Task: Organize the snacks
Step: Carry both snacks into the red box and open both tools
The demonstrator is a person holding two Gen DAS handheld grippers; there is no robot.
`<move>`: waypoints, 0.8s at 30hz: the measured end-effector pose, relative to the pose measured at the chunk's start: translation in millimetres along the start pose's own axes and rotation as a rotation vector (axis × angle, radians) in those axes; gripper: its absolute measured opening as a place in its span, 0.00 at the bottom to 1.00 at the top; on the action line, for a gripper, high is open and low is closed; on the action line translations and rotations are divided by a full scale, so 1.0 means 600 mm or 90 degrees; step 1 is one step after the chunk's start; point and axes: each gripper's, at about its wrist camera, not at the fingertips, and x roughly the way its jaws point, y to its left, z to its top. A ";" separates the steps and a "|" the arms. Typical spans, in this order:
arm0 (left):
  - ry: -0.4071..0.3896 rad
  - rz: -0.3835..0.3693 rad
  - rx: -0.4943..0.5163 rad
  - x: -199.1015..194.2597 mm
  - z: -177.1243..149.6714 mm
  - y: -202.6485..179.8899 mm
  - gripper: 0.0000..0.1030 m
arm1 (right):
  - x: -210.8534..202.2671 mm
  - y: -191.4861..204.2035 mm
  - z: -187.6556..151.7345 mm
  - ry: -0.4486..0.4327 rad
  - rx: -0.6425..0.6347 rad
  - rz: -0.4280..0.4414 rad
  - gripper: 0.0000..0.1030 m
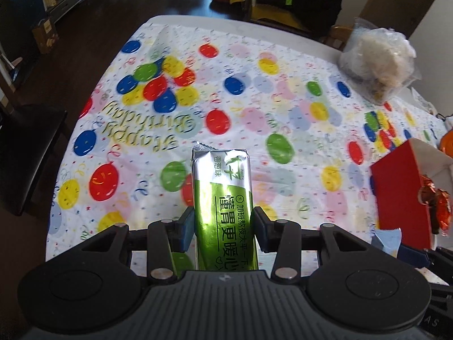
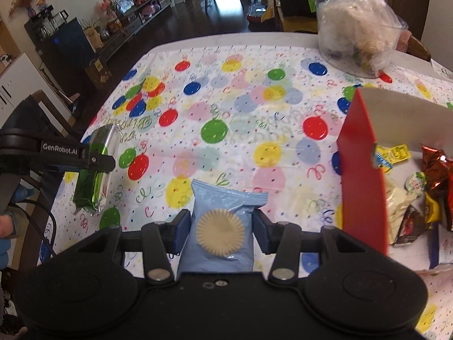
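Note:
My left gripper (image 1: 225,228) is shut on a green and silver snack packet (image 1: 223,198) and holds it above the balloon-print tablecloth (image 1: 254,107). The same packet (image 2: 94,170) and the left gripper (image 2: 96,160) show at the left of the right wrist view. My right gripper (image 2: 220,228) is shut on a light blue biscuit packet (image 2: 223,226), held above the cloth just left of a red cardboard box (image 2: 359,170). The box holds several snack packets (image 2: 416,198). The box also shows at the right of the left wrist view (image 1: 402,198).
A clear plastic bag of pale snacks (image 2: 356,25) stands at the table's far right, also in the left wrist view (image 1: 376,62). The table edge (image 2: 226,39) lies far ahead, with dark floor and a chair (image 1: 28,147) to the left.

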 end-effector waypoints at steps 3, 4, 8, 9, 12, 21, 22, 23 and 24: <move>-0.008 -0.013 0.019 -0.013 -0.001 -0.040 0.41 | -0.021 -0.028 0.008 -0.015 0.007 0.004 0.45; -0.010 -0.018 0.026 -0.016 -0.002 -0.054 0.41 | -0.028 -0.037 0.010 -0.020 0.009 0.005 0.45; -0.019 -0.036 0.056 -0.027 -0.004 -0.112 0.41 | -0.052 -0.080 0.017 -0.037 0.018 0.001 0.45; -0.021 -0.040 0.063 -0.028 -0.004 -0.127 0.41 | -0.057 -0.092 0.018 -0.040 0.021 -0.002 0.45; -0.025 -0.052 0.085 -0.030 -0.003 -0.171 0.41 | -0.072 -0.131 0.019 -0.051 0.031 -0.009 0.45; -0.019 -0.081 0.145 -0.013 0.003 -0.309 0.41 | -0.099 -0.256 0.015 -0.063 0.073 -0.043 0.45; -0.018 -0.083 0.153 -0.011 0.004 -0.325 0.41 | -0.100 -0.269 0.014 -0.063 0.076 -0.047 0.45; -0.016 -0.087 0.161 -0.008 0.004 -0.340 0.41 | -0.101 -0.280 0.013 -0.061 0.078 -0.052 0.45; -0.012 -0.092 0.167 -0.005 0.005 -0.356 0.41 | -0.101 -0.292 0.013 -0.059 0.078 -0.055 0.45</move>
